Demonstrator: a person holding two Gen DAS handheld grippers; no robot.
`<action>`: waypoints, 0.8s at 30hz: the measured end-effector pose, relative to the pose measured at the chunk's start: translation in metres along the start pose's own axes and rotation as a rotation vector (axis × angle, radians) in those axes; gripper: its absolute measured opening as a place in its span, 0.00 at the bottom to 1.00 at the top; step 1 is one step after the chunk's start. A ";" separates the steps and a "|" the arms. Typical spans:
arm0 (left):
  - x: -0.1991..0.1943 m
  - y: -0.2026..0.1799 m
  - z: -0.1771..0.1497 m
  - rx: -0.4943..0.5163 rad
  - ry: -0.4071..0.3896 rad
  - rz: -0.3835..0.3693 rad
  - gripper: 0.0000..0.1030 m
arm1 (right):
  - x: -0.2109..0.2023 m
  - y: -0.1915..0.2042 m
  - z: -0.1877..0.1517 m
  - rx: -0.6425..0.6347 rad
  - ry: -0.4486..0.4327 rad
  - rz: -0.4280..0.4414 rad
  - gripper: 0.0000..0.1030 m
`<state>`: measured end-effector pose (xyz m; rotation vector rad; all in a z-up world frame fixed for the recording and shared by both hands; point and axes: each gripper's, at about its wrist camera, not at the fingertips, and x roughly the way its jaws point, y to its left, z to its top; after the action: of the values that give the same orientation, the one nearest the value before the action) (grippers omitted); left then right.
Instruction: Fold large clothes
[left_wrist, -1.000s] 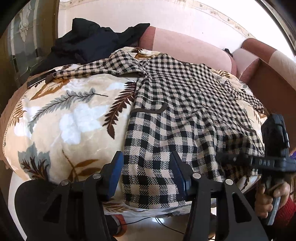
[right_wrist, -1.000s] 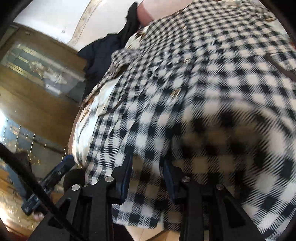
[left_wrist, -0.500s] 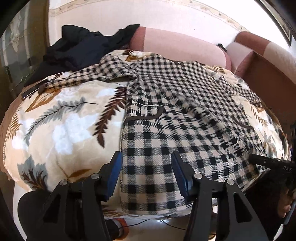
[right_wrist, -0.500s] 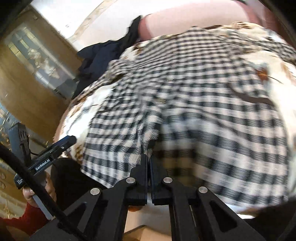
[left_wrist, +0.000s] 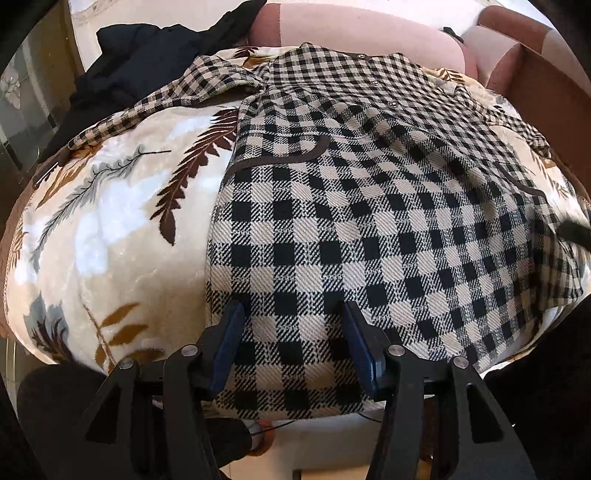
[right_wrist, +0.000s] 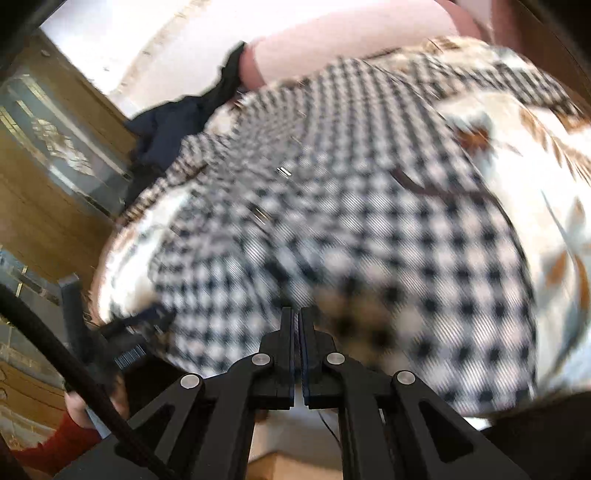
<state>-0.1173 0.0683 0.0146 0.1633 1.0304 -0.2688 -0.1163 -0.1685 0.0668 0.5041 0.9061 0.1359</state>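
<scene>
A large black-and-cream checked coat (left_wrist: 362, 206) lies spread flat on a leaf-patterned blanket (left_wrist: 110, 229), hem toward me, sleeves out to both sides. My left gripper (left_wrist: 291, 332) is open, its jaws straddling the hem near the coat's left corner. In the blurred right wrist view the coat (right_wrist: 351, 221) fills the frame, and my right gripper (right_wrist: 297, 325) is shut at the hem edge; whether fabric is pinched between its pads I cannot tell. The left gripper also shows in the right wrist view (right_wrist: 147, 314) at the coat's other corner.
A dark garment (left_wrist: 147, 59) is heaped at the blanket's far left. A pink sofa back (left_wrist: 354, 33) and armrest (left_wrist: 532, 66) bound the far and right sides. A wooden cabinet (right_wrist: 48, 177) stands to the left. White floor lies below the blanket's front edge.
My left gripper has moved forward onto the hem, still open. My right gripper closed from open about half a second ago and has stayed shut, shifting along the hem.
</scene>
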 end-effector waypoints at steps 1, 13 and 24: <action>-0.002 0.001 0.000 -0.007 0.002 -0.009 0.52 | 0.007 0.007 0.007 -0.010 -0.008 0.020 0.04; -0.049 0.029 0.001 -0.091 -0.132 0.005 0.54 | 0.081 0.003 0.002 0.009 0.106 -0.022 0.08; -0.033 0.138 0.060 -0.334 -0.192 0.057 0.62 | 0.031 0.025 0.038 -0.097 0.026 -0.138 0.33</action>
<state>-0.0433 0.1895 0.0747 -0.1329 0.8647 -0.0563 -0.0653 -0.1506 0.0761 0.3497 0.9522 0.0605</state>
